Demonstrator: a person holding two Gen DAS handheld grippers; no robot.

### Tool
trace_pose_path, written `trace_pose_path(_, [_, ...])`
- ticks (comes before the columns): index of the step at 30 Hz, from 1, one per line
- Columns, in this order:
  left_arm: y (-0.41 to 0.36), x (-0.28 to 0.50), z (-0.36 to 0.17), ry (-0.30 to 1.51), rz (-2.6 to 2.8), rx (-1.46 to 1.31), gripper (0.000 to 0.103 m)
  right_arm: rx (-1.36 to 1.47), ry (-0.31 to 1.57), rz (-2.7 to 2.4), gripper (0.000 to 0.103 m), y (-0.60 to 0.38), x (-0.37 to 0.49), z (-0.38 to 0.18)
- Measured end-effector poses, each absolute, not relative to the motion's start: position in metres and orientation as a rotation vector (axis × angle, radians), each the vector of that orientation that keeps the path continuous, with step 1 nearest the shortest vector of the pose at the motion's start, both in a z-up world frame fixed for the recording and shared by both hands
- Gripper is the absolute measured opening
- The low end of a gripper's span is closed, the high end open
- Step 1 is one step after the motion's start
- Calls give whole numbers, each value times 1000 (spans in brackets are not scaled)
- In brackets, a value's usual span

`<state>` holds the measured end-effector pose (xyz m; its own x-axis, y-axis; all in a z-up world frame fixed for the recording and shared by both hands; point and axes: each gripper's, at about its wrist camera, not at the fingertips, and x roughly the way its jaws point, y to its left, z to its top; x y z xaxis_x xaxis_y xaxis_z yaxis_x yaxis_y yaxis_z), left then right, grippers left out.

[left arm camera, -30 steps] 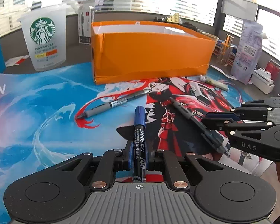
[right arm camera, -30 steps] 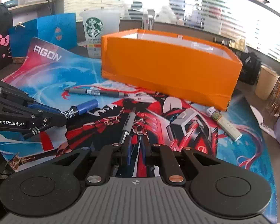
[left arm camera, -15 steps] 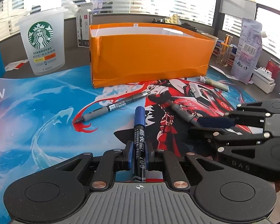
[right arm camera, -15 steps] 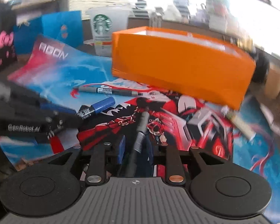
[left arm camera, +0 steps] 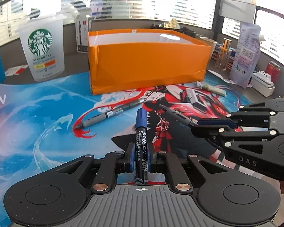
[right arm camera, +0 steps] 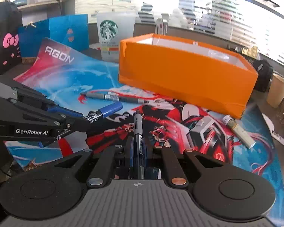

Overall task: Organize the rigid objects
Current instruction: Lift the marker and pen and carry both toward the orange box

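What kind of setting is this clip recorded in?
Most likely an office desk by a window: slatted blinds run along the back, a printed AGON gaming desk mat covers the surface, and a Starbucks cup, pens and an orange box sit on it.

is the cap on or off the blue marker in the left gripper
On. The blue marker clamped in the left gripper ends in its blue cap, with no tip showing.
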<state>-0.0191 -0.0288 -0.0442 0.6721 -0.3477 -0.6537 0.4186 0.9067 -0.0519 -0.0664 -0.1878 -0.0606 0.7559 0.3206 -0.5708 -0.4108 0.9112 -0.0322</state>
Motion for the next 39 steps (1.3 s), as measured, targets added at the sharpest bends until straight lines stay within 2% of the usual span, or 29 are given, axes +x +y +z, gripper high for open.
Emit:
trace_pose_path(18, [-37, -24, 2, 595, -436, 131, 11, -133, 479, 357, 9, -213, -74, -19])
trace_pose_path(39, [-57, 18, 51, 480, -442, 157, 11, -139, 339, 314, 9, -239, -44, 34])
